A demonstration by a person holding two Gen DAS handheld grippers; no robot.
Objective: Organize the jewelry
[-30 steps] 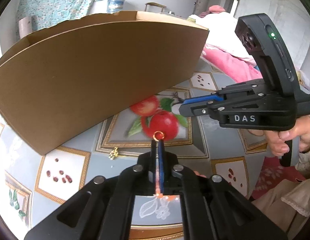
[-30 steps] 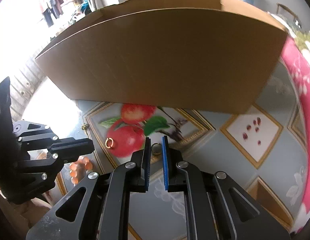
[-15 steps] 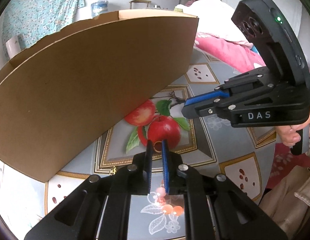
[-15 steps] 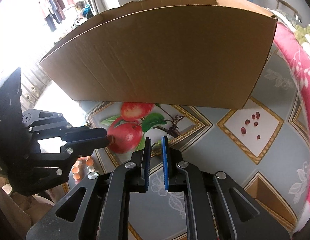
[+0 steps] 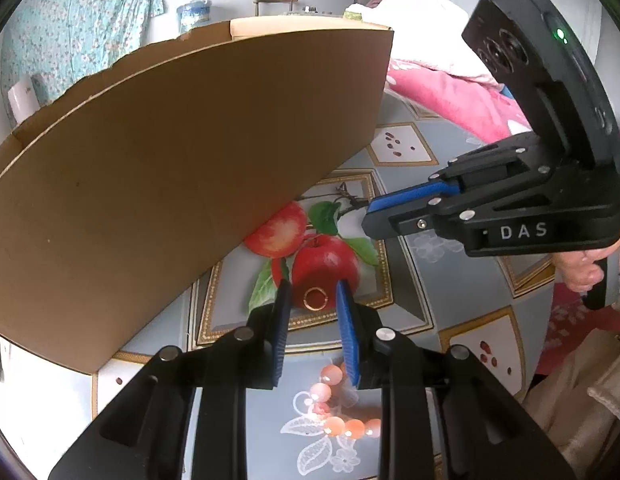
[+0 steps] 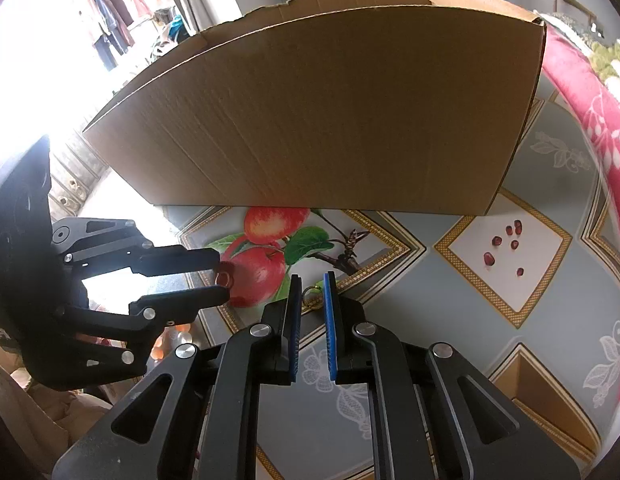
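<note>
Fruit-patterned oilcloth [image 5: 414, 280] covers the table, printed with red apples, gold-bordered squares and white lace flowers. Behind the print stands a tall, plain cardboard box [image 5: 181, 184], open at the top, with no writing on the side I can see.

On the lower printed apple lies a small gold ring [image 5: 314, 298], flat on the cloth. The left gripper [image 5: 312, 300] hangs over it, its blue pads parted on either side of the ring and clear of it; they have just been opening. Below its fingers lies a string of orange-pink beads [image 5: 342, 424].

The right gripper [image 6: 312, 294], marked "DAS" in white on its black body, is closed to a narrow gap on a second gold ring [image 6: 311, 292] at its tips; whether the pads pinch it, I cannot tell. A hand [image 5: 582, 268] grips its handle.
</note>
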